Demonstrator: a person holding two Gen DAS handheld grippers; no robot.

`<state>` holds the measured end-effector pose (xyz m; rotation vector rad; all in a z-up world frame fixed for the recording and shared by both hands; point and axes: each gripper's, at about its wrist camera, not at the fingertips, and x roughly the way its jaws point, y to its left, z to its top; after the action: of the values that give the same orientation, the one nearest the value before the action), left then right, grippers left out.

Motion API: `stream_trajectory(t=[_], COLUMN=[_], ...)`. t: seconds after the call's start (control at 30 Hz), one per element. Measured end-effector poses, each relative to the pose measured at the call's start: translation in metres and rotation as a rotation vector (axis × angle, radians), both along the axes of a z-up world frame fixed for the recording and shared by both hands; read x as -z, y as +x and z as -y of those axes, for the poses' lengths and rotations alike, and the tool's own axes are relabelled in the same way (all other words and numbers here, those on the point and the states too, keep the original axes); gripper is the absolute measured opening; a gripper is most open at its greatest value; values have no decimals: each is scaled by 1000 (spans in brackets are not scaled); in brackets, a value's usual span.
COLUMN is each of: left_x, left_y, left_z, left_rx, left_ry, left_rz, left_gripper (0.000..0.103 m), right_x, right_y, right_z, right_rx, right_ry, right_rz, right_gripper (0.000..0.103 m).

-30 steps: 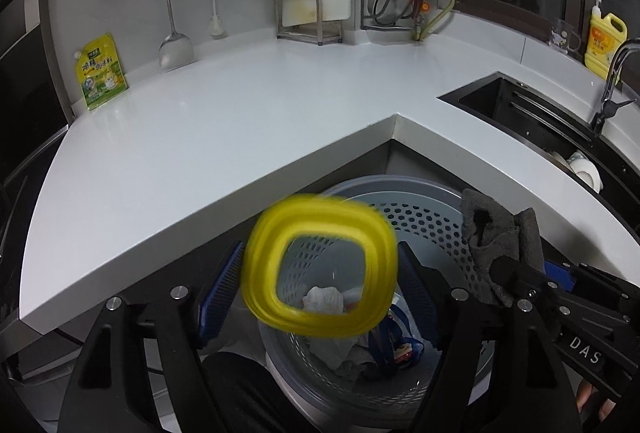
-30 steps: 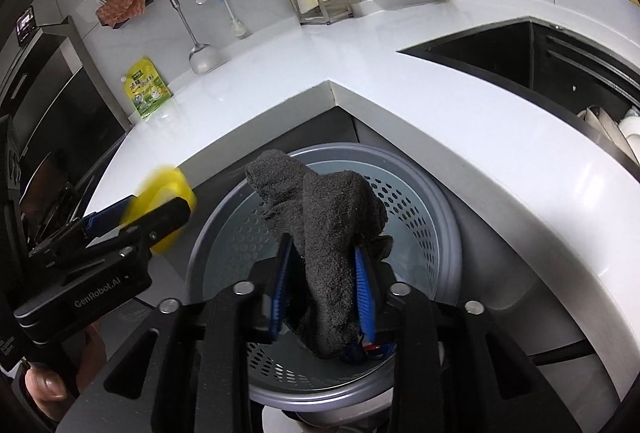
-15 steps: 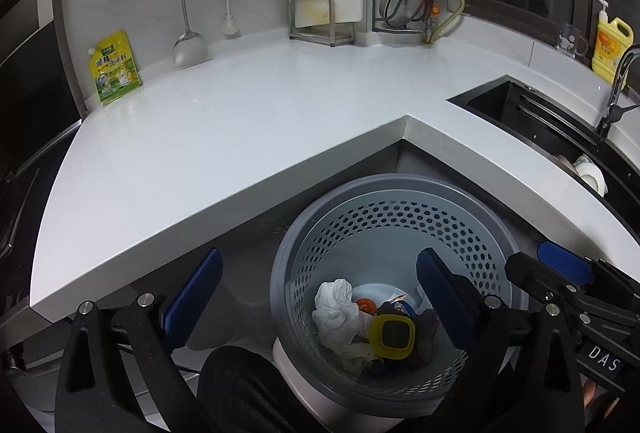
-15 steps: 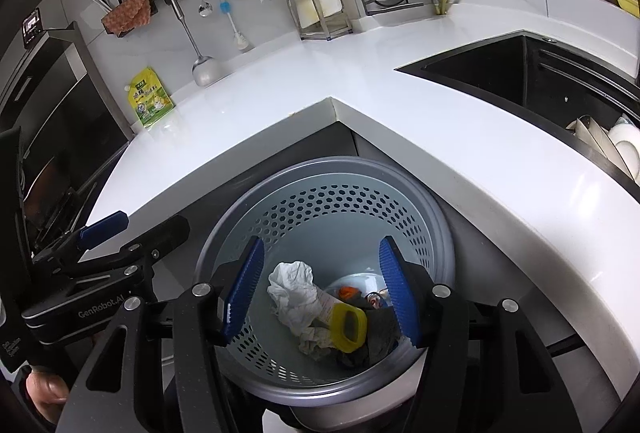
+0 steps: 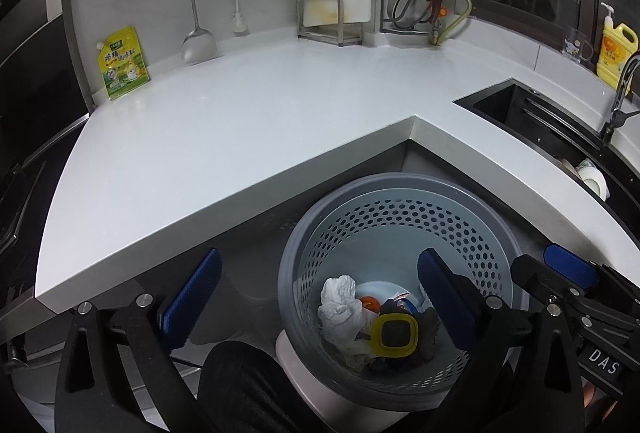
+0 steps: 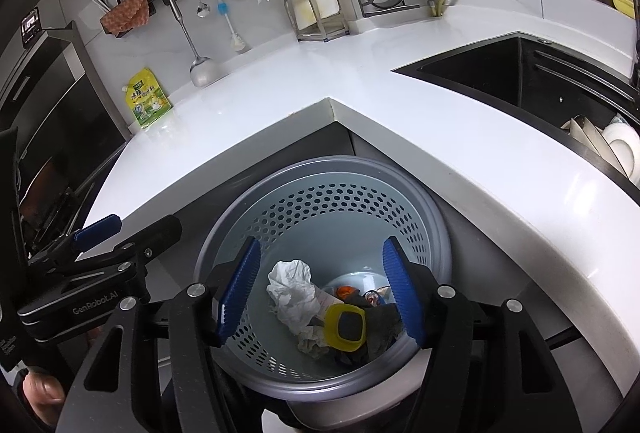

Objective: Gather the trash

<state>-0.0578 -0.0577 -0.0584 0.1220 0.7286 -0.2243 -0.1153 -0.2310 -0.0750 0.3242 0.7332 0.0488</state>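
Observation:
A grey perforated bin (image 5: 392, 193) (image 6: 320, 165) stands below the counter's inner corner. In its bottom lie a yellow square ring (image 5: 394, 333) (image 6: 346, 327), a dark grey cloth (image 5: 430, 329) (image 6: 384, 321), crumpled white paper (image 5: 340, 301) (image 6: 292, 289) and small scraps. My left gripper (image 5: 316, 293) hangs over the bin's left rim, open wide and empty. Above the bin's mouth, my right gripper (image 6: 322, 293) has its jaws opening with nothing between them. Each gripper also shows from the side in the other's view: the right gripper (image 5: 548, 269), the left gripper (image 6: 128, 229).
The white L-shaped counter (image 5: 240, 121) wraps around the bin. A black sink (image 6: 500, 73) with dishes lies to the right. A yellow-green pouch (image 5: 122, 63), a metal rack (image 5: 328, 17) and hanging utensils line the back wall. A person's dark-clad leg (image 5: 240, 385) is below.
The yellow ring left my left gripper and the grey cloth left my right gripper; both now lie in the bin. Both pairs of jaws have spread wider.

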Motion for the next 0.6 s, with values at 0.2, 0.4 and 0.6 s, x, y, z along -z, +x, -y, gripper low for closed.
stream_trajectory(t=[0.2,0.4,0.6], left_x=[-3,-5,-7], left_y=[-2,-5,-9], left_z=[-3,-6,-8], left_rx=[-3,-8,-10], left_ry=[-7,-16,-17], left_rz=[2,0,6], left_gripper=[97,97,97], right_x=[-3,-7,-8], right_y=[-4,-9,-11], right_z=[-2,-4,-5], right_rx=[3,4,3], right_ry=[-10,-15,-20], right_rz=[7,16,18], right_gripper=[64,66,66])
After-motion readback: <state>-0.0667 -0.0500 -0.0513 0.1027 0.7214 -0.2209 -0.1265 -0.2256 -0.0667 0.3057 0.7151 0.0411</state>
